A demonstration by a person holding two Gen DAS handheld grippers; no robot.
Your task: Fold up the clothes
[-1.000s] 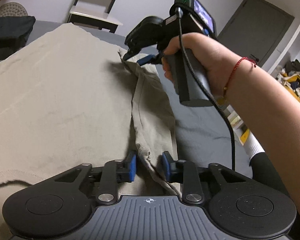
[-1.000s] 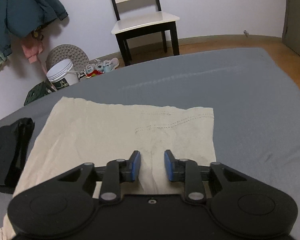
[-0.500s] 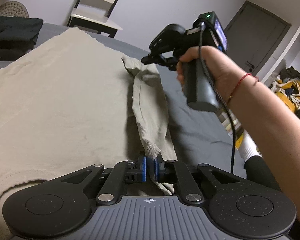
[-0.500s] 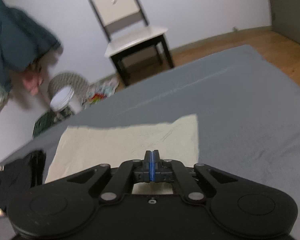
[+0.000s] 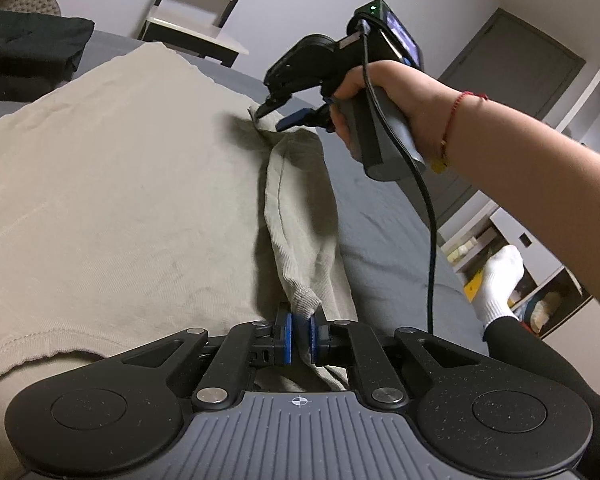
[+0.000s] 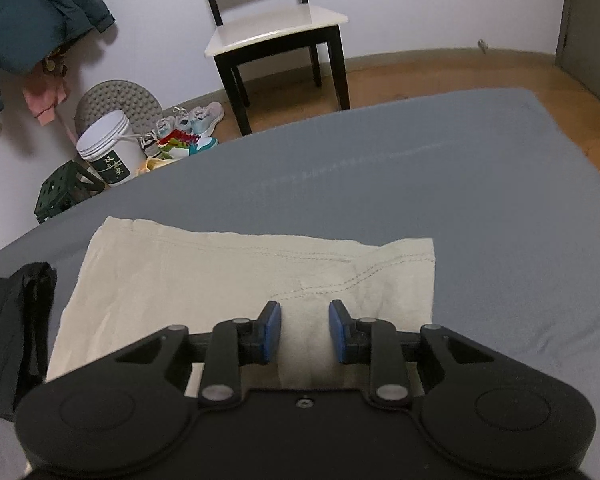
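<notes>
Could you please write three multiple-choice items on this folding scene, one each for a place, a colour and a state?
1. Where does the black garment lie relative to the beige garment in the right wrist view?
A. on its left
B. on top of it
C. on its right

2. What colour is the bed sheet?
A. white
B. grey-blue
C. red

3. What is the left tool doing?
A. hanging open
B. shut on nothing
C. shut on the sleeve cuff

Answers: 1 A, dark cloth lies beside its left edge. 2 B, bare sheet shows. 3 C, cuff pinched between blue pads.
</notes>
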